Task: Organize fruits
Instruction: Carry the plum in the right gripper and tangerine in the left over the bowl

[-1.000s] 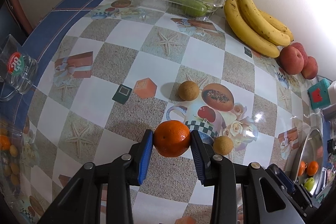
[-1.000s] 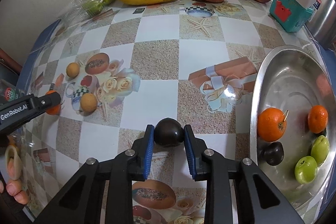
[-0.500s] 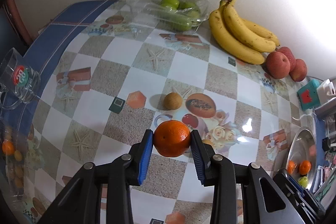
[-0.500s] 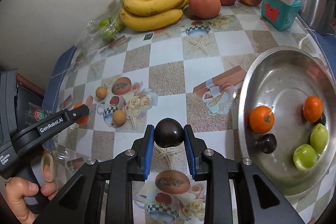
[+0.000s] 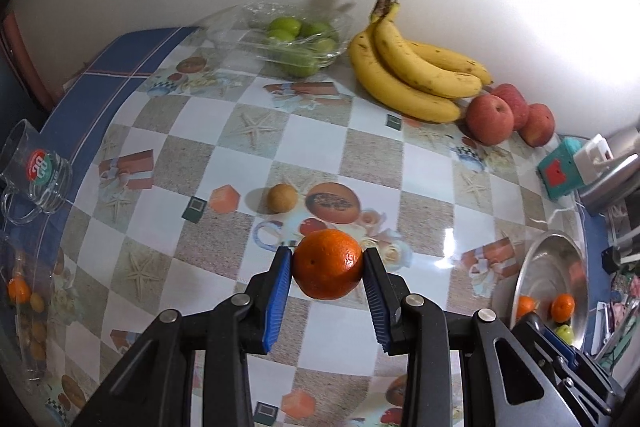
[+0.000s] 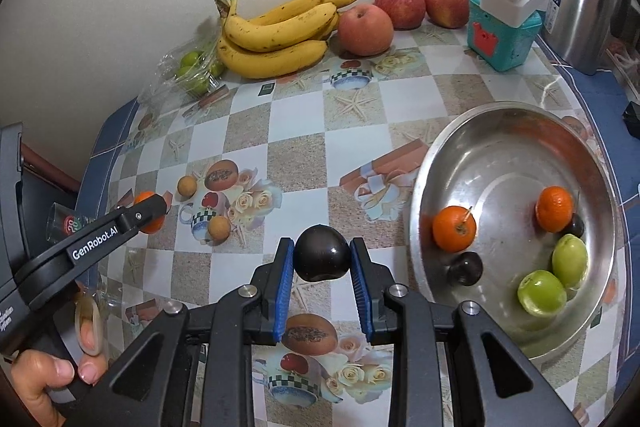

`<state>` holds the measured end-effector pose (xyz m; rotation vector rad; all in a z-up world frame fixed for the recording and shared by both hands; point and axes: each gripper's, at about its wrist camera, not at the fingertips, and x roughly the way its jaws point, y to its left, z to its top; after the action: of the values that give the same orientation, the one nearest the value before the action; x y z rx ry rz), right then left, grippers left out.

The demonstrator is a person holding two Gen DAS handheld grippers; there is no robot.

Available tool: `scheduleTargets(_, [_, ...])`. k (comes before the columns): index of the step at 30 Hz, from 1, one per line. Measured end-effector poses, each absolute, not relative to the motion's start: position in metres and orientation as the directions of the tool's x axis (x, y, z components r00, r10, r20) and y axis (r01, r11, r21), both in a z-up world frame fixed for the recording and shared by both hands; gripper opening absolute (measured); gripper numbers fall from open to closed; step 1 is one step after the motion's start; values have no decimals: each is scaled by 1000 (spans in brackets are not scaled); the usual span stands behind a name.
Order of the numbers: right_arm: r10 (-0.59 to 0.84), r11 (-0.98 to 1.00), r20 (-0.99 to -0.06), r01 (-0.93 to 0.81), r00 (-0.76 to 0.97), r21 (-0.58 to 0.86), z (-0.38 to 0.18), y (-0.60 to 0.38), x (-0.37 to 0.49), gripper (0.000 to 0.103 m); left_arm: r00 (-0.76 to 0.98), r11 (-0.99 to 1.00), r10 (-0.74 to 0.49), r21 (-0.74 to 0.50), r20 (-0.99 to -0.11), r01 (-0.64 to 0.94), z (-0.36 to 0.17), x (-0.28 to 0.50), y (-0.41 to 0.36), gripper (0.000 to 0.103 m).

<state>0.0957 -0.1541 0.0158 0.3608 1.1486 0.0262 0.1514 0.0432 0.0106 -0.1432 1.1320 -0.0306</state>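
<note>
My left gripper is shut on an orange and holds it above the table; it also shows at the left of the right wrist view. My right gripper is shut on a dark plum, held above the table left of the steel bowl. The bowl holds two oranges, two green fruits and two dark plums. Two small tan fruits lie on the checked tablecloth; one shows in the left wrist view.
Bananas, three apples and a clear tray of green fruit line the back wall. A teal box with a white plug and a steel kettle stand at back right. A glass mug sits at the left edge.
Both grippers have risen and pulled back from the table with their fruits still held. The right gripper's view now takes in more of the bowl.
</note>
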Motion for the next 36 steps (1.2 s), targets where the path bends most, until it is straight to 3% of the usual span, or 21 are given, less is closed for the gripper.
scheduleTargets(23, [130, 864, -895, 394, 426, 313, 7, -258, 74, 29, 410, 988, -153, -126, -899, 92, 14, 130, -28, 38])
scheduleTargets(36, [85, 790, -888, 513, 451, 337, 9, -318, 50, 29, 361, 947, -250, -149, -898, 286, 17, 107, -106, 38])
